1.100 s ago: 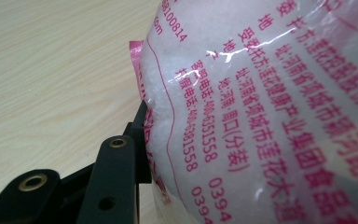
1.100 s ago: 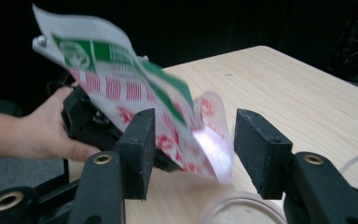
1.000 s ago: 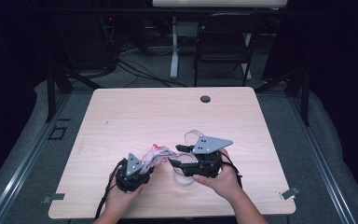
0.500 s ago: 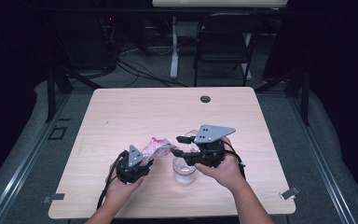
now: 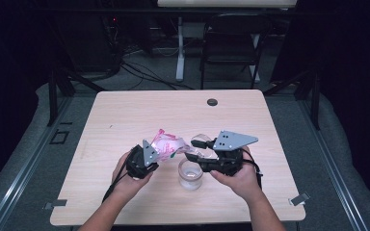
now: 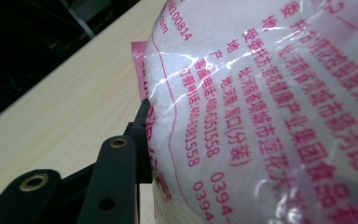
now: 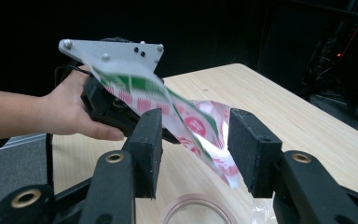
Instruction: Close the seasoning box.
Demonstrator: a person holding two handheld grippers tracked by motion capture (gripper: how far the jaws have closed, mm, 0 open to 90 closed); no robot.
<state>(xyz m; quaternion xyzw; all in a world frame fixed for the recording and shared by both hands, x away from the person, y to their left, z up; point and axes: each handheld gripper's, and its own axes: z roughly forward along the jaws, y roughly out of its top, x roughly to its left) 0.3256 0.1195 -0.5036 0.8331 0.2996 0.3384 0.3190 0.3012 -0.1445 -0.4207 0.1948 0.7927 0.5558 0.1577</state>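
Note:
A plastic bag (image 5: pixel 166 144) of white grains with pink print hangs tilted above the table, and my left gripper (image 5: pixel 153 155) is shut on its lower part. Up close, the bag (image 6: pixel 270 93) bulges against the one jaw I can see. My right gripper (image 5: pixel 193 157) faces it from the right. The bag's green and pink end (image 7: pixel 191 121) runs loosely between the pads; the jaws have just been closing a little but stand apart from it. A clear glass jar (image 5: pixel 191 174) stands open on the table under the two grippers, its rim (image 7: pixel 193 212) just below the right jaws.
The light wooden table (image 5: pixel 125 115) has a small black round cap (image 5: pixel 212 102) near its far edge. A dark chair (image 5: pixel 233 43) and cables stand on the floor beyond the table. A scrap of clear plastic (image 5: pixel 201 141) sticks up beside the right gripper.
Both hands have risen from the table. The bag has gone up and a little right toward the jar. The right gripper has drifted right and its jaws have narrowed slightly.

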